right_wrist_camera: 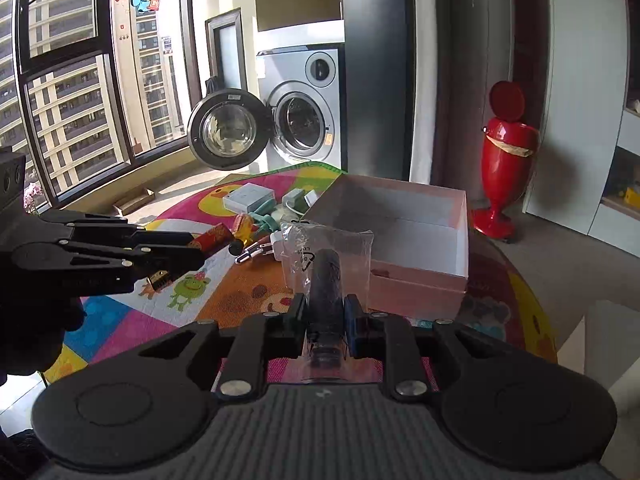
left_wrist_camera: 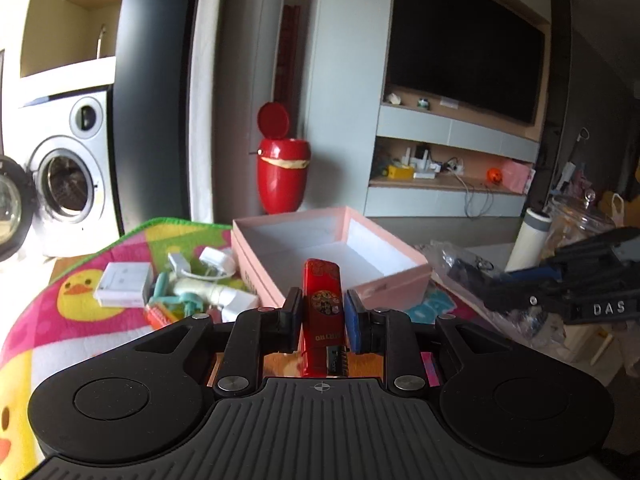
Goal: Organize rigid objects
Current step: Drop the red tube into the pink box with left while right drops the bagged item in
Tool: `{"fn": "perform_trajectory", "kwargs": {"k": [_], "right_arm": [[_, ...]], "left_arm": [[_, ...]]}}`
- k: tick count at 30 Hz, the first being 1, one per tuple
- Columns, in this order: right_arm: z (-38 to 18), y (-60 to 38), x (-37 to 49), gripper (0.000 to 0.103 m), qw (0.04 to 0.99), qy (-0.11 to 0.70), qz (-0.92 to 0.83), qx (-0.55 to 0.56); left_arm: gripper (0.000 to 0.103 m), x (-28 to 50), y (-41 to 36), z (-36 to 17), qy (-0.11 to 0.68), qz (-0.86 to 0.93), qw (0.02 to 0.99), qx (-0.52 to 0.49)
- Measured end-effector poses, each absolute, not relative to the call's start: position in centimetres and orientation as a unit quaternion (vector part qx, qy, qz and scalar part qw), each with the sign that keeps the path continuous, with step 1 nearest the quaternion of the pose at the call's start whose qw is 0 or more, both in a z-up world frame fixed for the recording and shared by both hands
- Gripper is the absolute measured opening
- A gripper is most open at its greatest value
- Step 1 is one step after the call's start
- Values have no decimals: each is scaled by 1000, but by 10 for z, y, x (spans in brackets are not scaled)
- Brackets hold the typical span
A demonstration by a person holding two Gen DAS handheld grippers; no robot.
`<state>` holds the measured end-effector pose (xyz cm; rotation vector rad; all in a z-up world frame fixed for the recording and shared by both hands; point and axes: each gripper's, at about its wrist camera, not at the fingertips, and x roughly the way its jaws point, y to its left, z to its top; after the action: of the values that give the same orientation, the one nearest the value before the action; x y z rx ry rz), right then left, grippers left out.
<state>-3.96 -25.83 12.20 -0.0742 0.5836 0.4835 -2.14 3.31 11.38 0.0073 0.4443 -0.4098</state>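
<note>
Between left claw (left_wrist_camera: 322, 312) pads: red lighter (left_wrist_camera: 323, 312)

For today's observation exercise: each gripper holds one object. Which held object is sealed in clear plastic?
The dark cylinder in the right gripper: a clear bag wraps it. The left gripper holds a bare red lighter.

A: Item one?
B: Red lighter (left_wrist_camera: 323, 312), printed casing, metal head toward the camera, upright between the jaws.
A: Item two?
B: Dark cylinder in a clear plastic bag (right_wrist_camera: 325, 276), clamped likewise.
A: Container?
B: Pink box (left_wrist_camera: 332, 252), white inside, open, on the tabletop.
</note>
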Motion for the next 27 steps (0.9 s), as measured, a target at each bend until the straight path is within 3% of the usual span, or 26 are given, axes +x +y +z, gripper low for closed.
{"fn": "perform_trajectory", "kwargs": {"k": [4,9,18,23,25,26,27], "right_arm": [[117,-276,-39,19,938,270,215,-22],[103,-283,-28,19,939,274,205,-12],[122,-277,34,19,939,271,208,44],[131,-245,106,19,940,269,191,82],[130,-229,120,34,946,268,172,67],[129,-223,123,54,946,269,173,61],[127,-218,121,64,945,267,179,56]], "left_arm": [[26,50,19,141,186,-198,960,-74],[26,102,14,109,282,-192,932,-122],[26,13,67,62,256,-91,962,-23],[26,-2,96,46,280,-64,957,-46],[26,1,106,42,298,-49,951,-61],[26,0,113,40,303,-42,949,-70],[26,1,117,40,304,-38,949,-78]]}}
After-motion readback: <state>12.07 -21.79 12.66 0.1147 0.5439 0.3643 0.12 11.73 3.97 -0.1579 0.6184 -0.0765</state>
